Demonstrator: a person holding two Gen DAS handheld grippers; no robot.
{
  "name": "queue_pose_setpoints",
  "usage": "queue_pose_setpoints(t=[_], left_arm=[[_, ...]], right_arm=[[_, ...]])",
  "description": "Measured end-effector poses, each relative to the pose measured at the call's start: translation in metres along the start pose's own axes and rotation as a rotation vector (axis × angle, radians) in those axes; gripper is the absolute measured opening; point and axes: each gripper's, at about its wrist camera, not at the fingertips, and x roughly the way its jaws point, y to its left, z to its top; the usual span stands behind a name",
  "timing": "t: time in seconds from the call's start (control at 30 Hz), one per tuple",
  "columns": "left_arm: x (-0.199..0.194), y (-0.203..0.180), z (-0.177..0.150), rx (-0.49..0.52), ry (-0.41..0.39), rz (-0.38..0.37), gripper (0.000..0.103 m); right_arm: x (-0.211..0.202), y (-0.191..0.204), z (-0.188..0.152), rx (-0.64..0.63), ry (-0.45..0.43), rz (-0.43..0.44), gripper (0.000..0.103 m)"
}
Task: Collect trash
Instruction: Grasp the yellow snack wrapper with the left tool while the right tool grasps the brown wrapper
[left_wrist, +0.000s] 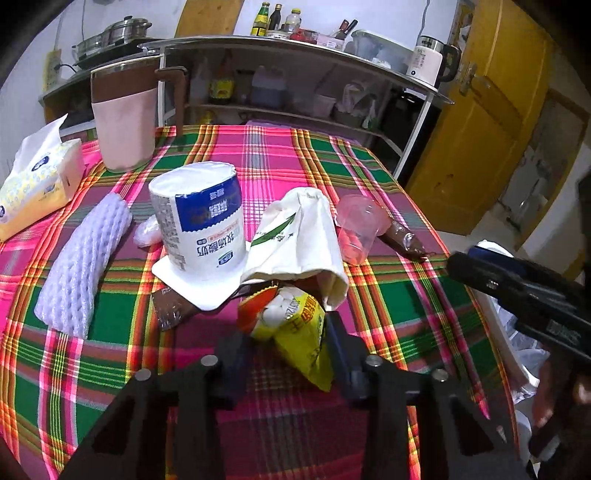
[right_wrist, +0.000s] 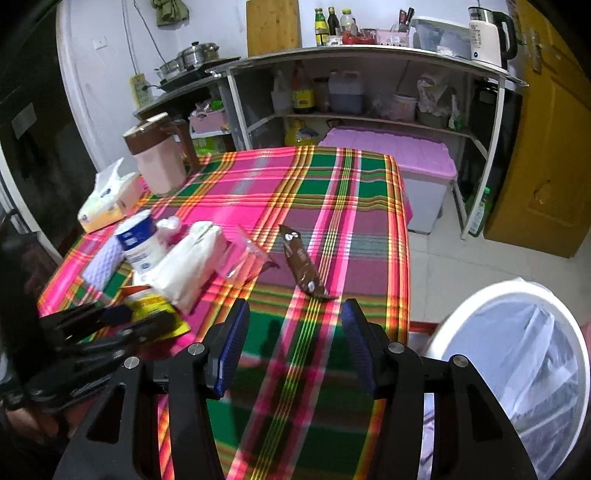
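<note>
The yellow snack wrapper (left_wrist: 301, 332) lies crumpled on the plaid tablecloth (left_wrist: 388, 295) near the table's front edge, and the left gripper (left_wrist: 286, 354) has its jaws drawn in on either side of it, the blue pads seeming to press its creased foil, so I judge it pinched; it should be feather-light, crackly and slick, best held across a bunched fold rather than a flat corner, which could slide out. Just behind it a white paper bag (left_wrist: 299, 240), soft and floppy, slumps against an upturned yogurt tub (left_wrist: 201, 229) of thin stiff plastic. A clear plastic cup (left_wrist: 360, 229) lies tipped on its side, easily crushed, beside a brown glossy wrapper (left_wrist: 404, 240). To the left rests a lilac foam net sleeve (left_wrist: 83, 262), springy and weightless. The right gripper (right_wrist: 293, 347) hovers with jaws apart and nothing between them over bare cloth, near the white lined bin (right_wrist: 517, 332) standing off the table's corner
</note>
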Motion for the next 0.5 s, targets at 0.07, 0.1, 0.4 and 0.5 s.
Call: queue_pose_setpoints(t=[0.07, 0.1, 0.4, 0.5], left_arm=[[-0.001, 0.002, -0.001, -0.005, 0.0, -0.017, 0.032], [-0.002, 0.003, -0.002, -0.007, 0.001, -0.026, 0.031], [-0.01, 0.014, -0.01, -0.043, -0.002, -0.079, 0.03], [-0.012, 0.015, -0.012, -0.047, -0.003, -0.085, 0.03]], right_arm=[[0.011, -0.001, 0.005, -0.009, 0.017, -0.009, 0.053], [0.016, -0.001, 0.007, -0.015, 0.022, -0.012, 0.053], [0.058, -0.002, 0.021, -0.019, 0.098, -0.014, 0.051], [0.059, -0.002, 0.02, -0.022, 0.096, -0.037, 0.024]])
